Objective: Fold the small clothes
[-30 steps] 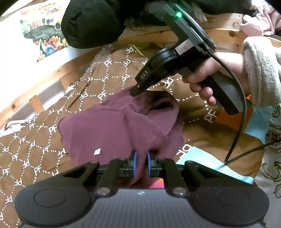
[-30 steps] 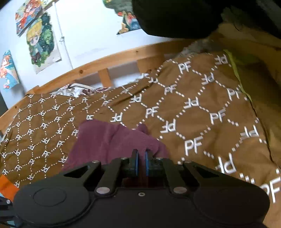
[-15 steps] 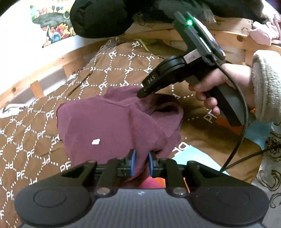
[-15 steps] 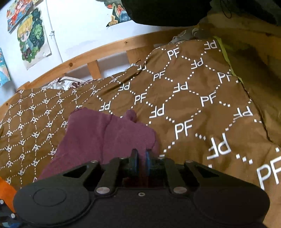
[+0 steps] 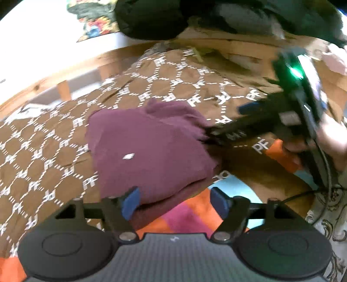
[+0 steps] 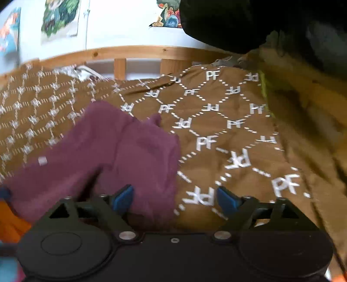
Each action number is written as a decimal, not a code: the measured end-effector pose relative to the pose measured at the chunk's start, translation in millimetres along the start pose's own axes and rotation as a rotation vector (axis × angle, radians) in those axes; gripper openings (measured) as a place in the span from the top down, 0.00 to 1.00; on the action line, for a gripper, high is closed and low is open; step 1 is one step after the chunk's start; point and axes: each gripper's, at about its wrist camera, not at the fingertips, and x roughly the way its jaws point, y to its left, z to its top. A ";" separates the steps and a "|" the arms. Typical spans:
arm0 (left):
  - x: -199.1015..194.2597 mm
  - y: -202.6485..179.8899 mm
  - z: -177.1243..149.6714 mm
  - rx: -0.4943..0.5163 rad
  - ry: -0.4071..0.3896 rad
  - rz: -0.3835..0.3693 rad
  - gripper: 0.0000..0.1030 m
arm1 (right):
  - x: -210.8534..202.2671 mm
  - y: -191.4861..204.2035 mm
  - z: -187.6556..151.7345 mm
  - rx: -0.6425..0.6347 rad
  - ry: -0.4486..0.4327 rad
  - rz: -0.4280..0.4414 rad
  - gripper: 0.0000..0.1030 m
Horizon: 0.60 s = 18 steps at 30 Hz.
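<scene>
A small maroon garment (image 5: 149,149) lies folded over on the brown "PF" patterned blanket (image 5: 43,151). It also shows in the right wrist view (image 6: 121,151). My left gripper (image 5: 174,200) is open at the garment's near edge, holding nothing. My right gripper (image 6: 174,200) is open, its left finger over the garment's near right edge. In the left wrist view the right gripper (image 5: 219,132), blurred, sits at the garment's right edge.
A wooden bed rail (image 6: 130,52) runs behind the blanket. Dark clothing (image 5: 151,19) is piled at the back. Orange, pink and light blue bedding (image 5: 190,217) lies under my left gripper. A black cable (image 5: 325,169) hangs at the right.
Both grippers were shut on the maroon garment and have opened, letting it go. The garment has been laid over toward the left and now lies flatter on the blanket.
</scene>
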 end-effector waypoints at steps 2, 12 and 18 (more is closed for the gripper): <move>-4.7 7.4 1.6 -0.049 0.016 0.030 0.16 | -5.2 -2.3 -7.8 -0.002 -0.006 -0.023 0.09; -19.7 65.2 -4.4 -0.451 0.014 0.163 0.06 | -31.8 -10.0 -17.1 0.055 -0.182 -0.065 0.01; -3.6 82.0 -9.4 -0.543 0.080 0.275 0.03 | -16.4 -9.9 -9.7 0.129 -0.182 -0.049 0.01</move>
